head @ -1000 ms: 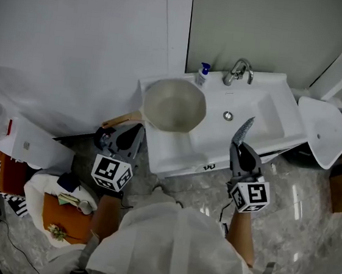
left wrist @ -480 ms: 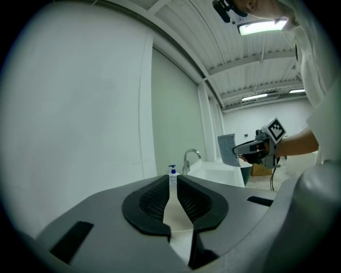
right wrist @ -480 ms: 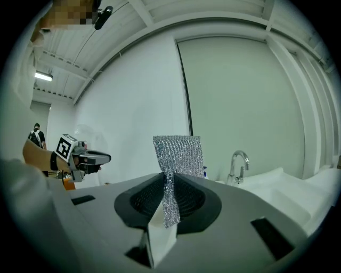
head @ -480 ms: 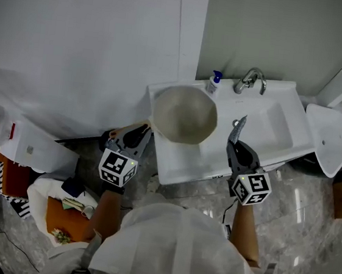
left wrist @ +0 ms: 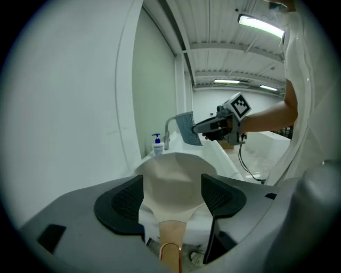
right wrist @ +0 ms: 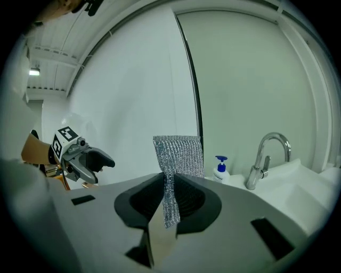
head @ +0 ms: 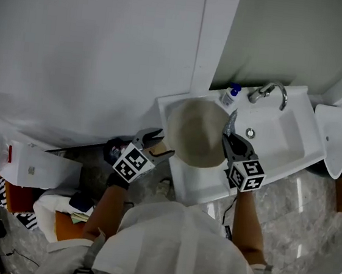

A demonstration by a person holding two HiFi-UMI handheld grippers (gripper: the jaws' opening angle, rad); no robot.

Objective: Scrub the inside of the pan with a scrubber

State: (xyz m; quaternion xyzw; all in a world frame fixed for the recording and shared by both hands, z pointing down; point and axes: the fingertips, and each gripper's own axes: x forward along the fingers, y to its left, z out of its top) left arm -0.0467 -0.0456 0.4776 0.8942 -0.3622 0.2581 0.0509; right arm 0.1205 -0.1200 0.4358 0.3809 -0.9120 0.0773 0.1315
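Pan (head: 197,133) sits on the left deck of the washbasin (head: 282,130), open side up, wooden handle (left wrist: 170,240) pointing back at the person. L gripper (head: 159,145): jaws have just been opening, now wide; handle lies btwn them but the pads aren't on it. R gripper (head: 228,138) is clamped on the mesh scrubber (right wrist: 177,154), which is held upright by the pan's right rim, apparently not touching. Looks like setup, scrubbing not yet begun. Next, prob.: drop scrubber into the bowl w/ pressure; L may need to grip the handle to steady it.
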